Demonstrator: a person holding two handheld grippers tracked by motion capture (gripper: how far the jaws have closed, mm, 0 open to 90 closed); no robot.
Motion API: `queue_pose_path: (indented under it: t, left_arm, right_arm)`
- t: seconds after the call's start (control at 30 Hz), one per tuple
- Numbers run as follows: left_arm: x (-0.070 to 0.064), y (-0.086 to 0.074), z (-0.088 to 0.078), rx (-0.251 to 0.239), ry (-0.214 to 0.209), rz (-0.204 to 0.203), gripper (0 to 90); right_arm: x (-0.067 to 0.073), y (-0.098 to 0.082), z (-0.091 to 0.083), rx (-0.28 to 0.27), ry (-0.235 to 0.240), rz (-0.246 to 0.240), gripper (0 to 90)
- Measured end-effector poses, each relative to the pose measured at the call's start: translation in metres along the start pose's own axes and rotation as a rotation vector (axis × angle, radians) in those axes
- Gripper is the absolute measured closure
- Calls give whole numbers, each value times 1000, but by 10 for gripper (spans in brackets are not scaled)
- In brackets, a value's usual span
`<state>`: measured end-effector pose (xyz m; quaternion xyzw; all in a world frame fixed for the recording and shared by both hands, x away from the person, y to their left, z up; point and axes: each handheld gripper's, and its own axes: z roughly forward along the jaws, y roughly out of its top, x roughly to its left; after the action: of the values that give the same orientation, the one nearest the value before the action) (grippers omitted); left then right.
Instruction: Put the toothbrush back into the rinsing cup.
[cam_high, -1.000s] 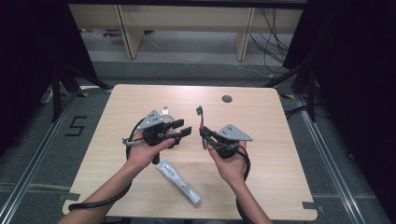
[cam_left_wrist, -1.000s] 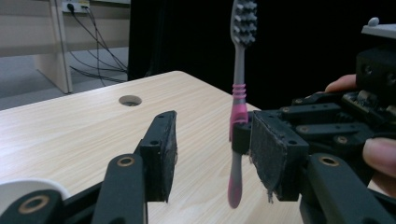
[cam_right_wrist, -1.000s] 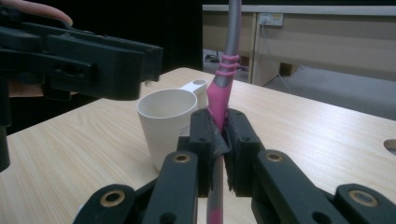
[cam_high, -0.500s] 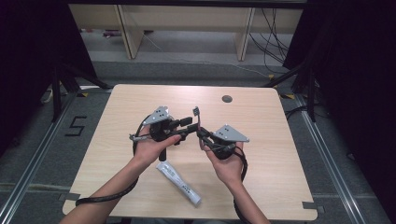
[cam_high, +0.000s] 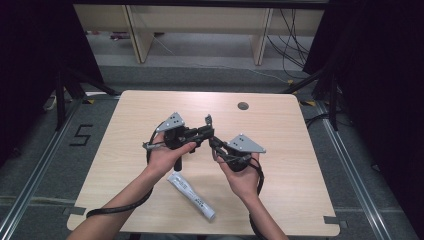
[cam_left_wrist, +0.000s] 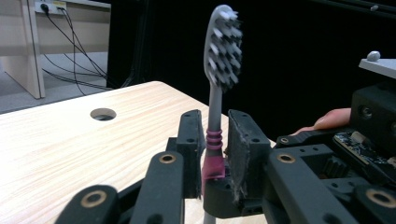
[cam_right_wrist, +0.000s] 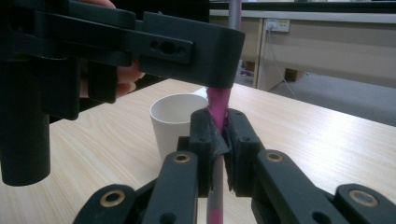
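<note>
A toothbrush (cam_left_wrist: 223, 46) stands upright, with a grey neck, a magenta handle and its bristles on top. In the high view its head (cam_high: 208, 120) rises between the two hands above the table's middle. My right gripper (cam_right_wrist: 219, 133) is shut on the magenta handle (cam_right_wrist: 218, 100). My left gripper (cam_left_wrist: 217, 135) reaches in from the left (cam_high: 204, 134). Its jaws have just been closing around the neck, right above the right gripper's tips. One jaw lies against the neck and a thin gap shows at the other pad (cam_left_wrist: 243, 144).
A white toothpaste tube (cam_high: 192, 196) lies on the table (cam_high: 300, 150) near the front edge, below the hands. A white cup (cam_right_wrist: 175, 123) stands just behind the grippers. A round cable hole (cam_high: 243, 106) sits at the table's far side.
My left gripper moved right, up to the right gripper, and its jaws narrowed around the toothbrush neck. The right hand stayed still with the toothbrush.
</note>
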<state>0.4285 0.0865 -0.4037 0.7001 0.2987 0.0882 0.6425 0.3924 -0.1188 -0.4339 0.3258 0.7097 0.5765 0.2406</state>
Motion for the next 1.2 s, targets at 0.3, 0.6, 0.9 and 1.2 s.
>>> queue_pose_path:
  t: [0.3,0.6,0.9,1.2]
  left_arm:
    - [0,0,0,-15,-3,8,806]
    - [0,0,0,-13,7,42,827]
    - [3,7,-5,-22,62,121,828]
    - [10,12,-13,-31,104,152,828]
  right_arm:
    - [4,0,1,0,1,2,828]
    - [4,1,3,7,19,-16,796]
    - [5,-4,2,47,-20,-23,561]
    - [1,-11,-5,71,-13,-25,512]
